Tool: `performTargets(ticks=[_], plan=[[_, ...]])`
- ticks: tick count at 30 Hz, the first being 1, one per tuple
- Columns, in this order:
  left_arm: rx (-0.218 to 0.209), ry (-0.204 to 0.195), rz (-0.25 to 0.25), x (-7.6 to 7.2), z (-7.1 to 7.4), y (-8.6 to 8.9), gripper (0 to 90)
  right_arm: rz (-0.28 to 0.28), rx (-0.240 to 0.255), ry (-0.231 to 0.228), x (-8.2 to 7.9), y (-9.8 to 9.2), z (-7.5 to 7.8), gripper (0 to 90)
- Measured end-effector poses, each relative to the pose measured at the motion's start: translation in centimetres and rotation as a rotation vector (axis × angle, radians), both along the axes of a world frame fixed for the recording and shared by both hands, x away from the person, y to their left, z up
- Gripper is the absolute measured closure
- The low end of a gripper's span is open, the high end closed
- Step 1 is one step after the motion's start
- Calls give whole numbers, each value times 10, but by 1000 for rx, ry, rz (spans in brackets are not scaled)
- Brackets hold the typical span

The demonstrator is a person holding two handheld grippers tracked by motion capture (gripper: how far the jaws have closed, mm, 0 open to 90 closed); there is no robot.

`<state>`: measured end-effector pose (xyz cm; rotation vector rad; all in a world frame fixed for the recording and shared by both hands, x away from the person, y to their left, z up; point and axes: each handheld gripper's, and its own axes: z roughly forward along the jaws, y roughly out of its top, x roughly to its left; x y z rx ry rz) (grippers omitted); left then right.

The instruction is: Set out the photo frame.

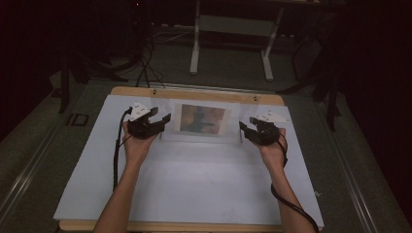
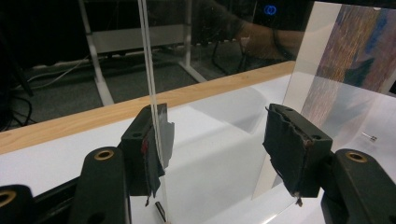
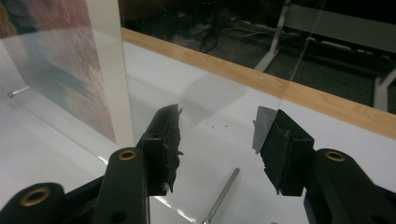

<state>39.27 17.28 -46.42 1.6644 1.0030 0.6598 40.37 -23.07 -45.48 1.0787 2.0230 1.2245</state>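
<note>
- Where the white sheet point(image 1: 194, 179) covers the bench point(image 1: 194, 93), a clear acrylic frame point(image 1: 201, 137) stands upright near the far edge, roughly centred between the left and right edges.
- The frame holds a printed picture point(image 1: 202, 119) with a pale border; the print sits upright between the clear panels.
- Left gripper point(image 1: 163, 122) sits at the frame's left end. In the left gripper view its jaws are spread: the clear panel's edge point(image 2: 152, 93) runs up just beside the left pad point(image 2: 156, 140), the right pad point(image 2: 285, 149) is well apart from it, and the pads do not pinch.
- Right gripper point(image 1: 246, 127) sits at the frame's right end. In the right gripper view its jaws are also spread wide, with the clear panel edge point(image 3: 289, 70) near the right pad point(image 3: 275, 144); I cannot tell whether they touch.
- A small metal pin point(image 3: 222, 193) lies flat on the sheet between the right gripper's jaws; another pin point(image 3: 17, 91) lies on the sheet beyond the print.
- Open room: the near half of the sheet, between the forearms and toward the near edge, carries nothing. A strip of bare wood shows along the far edge behind the frame.
- Both hands keep well in from the bench's left and right edges.
</note>
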Motion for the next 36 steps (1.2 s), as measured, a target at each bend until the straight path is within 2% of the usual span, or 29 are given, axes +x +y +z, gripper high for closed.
performTargets(ticks=[3,7,13,15,18,25,26,28,31,33,36], plan=[[-16,22,13,2,2,-1,388,-6,15,9,2,0,0,501],[-12,17,14,1,3,-2,387,-7,24,17,3,-1,1,501],[-19,34,20,1,3,-3,385,-10,23,30,2,-1,2,500],[-35,54,30,0,5,-4,384,-7,43,45,2,-2,2,500],[-33,71,28,-2,8,-4,384,-8,56,49,-1,-4,2,501],[-45,97,32,-6,11,-4,385,-6,74,61,-7,-5,7,504],[-45,117,38,-11,14,-5,385,-8,80,71,-9,-5,8,504],[-48,127,41,-15,15,-5,385,-3,85,78,-12,-6,9,504],[-52,130,42,-18,16,-5,386,1,86,85,-16,-6,9,504],[-51,134,40,-26,15,-4,386,5,83,86,-21,-6,9,505],[-48,135,44,-31,15,-5,386,8,80,90,-24,-7,9,505]])
